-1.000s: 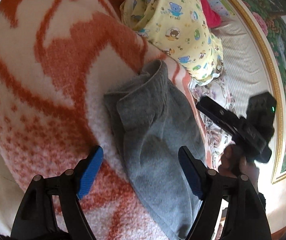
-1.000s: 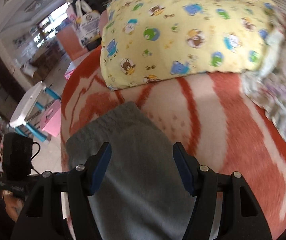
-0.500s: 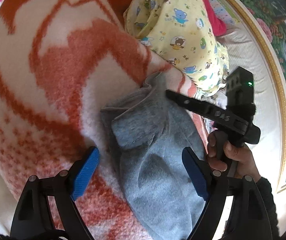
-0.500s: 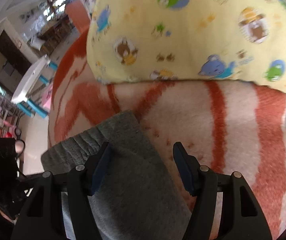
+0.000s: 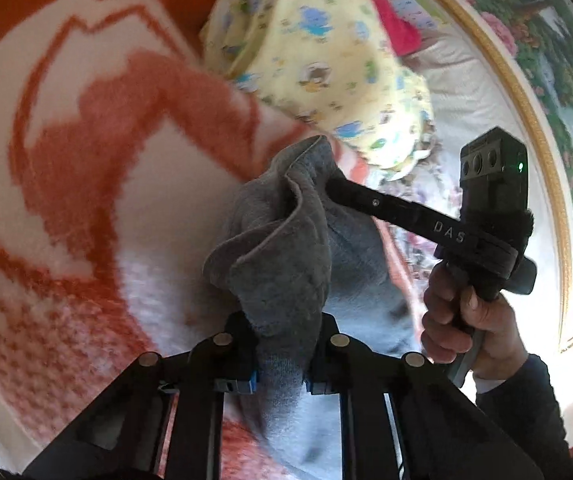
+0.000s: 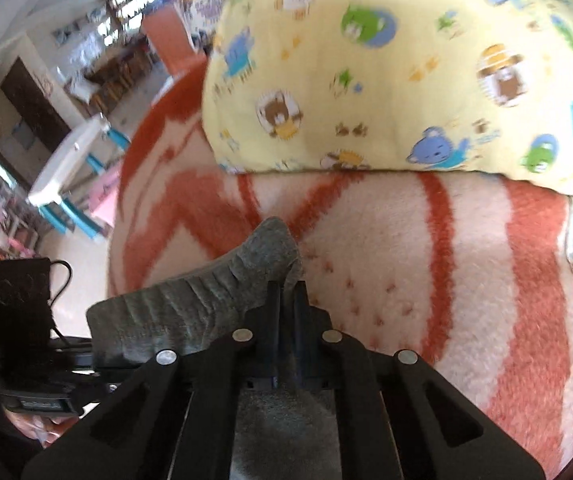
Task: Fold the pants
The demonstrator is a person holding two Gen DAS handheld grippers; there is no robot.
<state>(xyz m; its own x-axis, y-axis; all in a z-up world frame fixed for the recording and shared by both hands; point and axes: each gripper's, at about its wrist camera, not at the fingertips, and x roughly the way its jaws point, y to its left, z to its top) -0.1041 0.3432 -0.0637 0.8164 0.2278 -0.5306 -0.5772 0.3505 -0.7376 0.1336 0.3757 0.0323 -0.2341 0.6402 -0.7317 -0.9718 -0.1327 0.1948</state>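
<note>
The grey pants [image 5: 286,248] lie folded on an orange and white blanket [image 5: 86,160]. My left gripper [image 5: 282,352] is shut on the near corner of the pants' waistband, which bunches up between the jaws. My right gripper [image 6: 286,300] is shut on the far corner of the waistband [image 6: 222,292]. In the left wrist view the right gripper [image 5: 338,188] reaches in from the right, held by a hand [image 5: 462,316], its tip buried in the grey cloth. The waistband edge is lifted off the blanket between the two grippers.
A yellow cartoon-print pillow [image 6: 386,72] lies just beyond the pants, with a red cloth [image 5: 390,20] behind it. A gold-framed painting [image 5: 558,80] stands at the right. Past the bed's edge there is a room with a small white table [image 6: 66,164].
Both grippers have closed from wide open onto the pants' waistband. The right gripper moved in to the far corner, and the cloth now bunches and lifts between them.
</note>
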